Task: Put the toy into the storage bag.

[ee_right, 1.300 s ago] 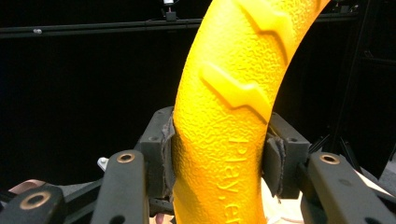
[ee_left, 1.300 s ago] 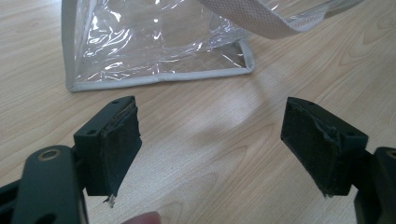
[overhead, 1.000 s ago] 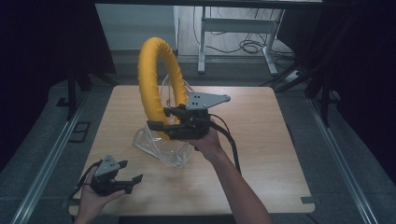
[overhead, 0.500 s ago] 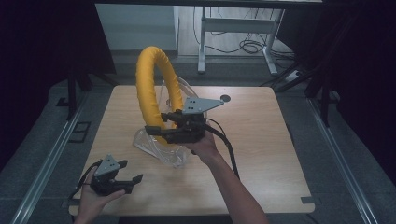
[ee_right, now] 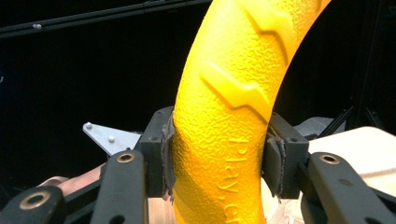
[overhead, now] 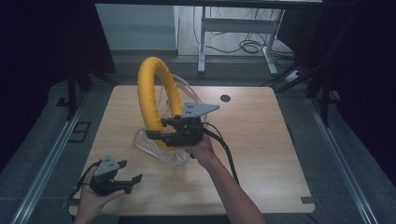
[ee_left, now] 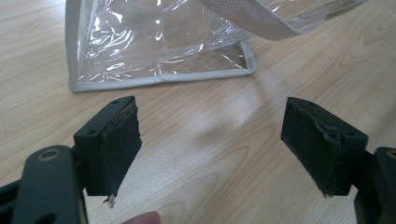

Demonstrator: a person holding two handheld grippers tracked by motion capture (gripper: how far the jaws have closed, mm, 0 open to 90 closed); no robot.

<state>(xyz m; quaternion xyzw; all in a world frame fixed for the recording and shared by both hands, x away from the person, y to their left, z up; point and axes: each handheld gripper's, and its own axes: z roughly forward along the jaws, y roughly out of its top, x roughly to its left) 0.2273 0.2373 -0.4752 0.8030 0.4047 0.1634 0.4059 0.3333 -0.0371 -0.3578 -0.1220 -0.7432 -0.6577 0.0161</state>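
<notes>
**Ring edged left over the clear bag**

Leftward by a little: that was how the right gripper (overhead: 158, 131) and the yellow ring (overhead: 153, 100) had shifted since a second earlier, coming to sit more squarely over the clear plastic bag (overhead: 161, 148). The ring kept its upright stance throughout.

The right gripper's jaws were closed firmly on the ring's lower arc, as the right gripper view showed, with the pads pressed into the textured yellow surface (ee_right: 224, 140) from both sides. In the high view the ring stood on edge at mid-table, its bottom at or just inside the bag's mouth; whether it touched the bag's floor could not be told.

The left gripper (overhead: 128, 179) rested in the person's hand at the near left corner of the table (overhead: 261, 140), unchanged from the earlier frames. Its jaws stood wide apart with nothing between them, pointed toward the bag's near bottom edge (ee_left: 163, 77) and white strap (ee_left: 261, 21).

Judged from this, the step in hand was probably lowering the ring into the bag. Doing it well would mean keeping the ring vertical and centred over the opening, and bringing the idle left gripper up to pinch the bag's rim so the soft plastic would not fold or tip.
</notes>
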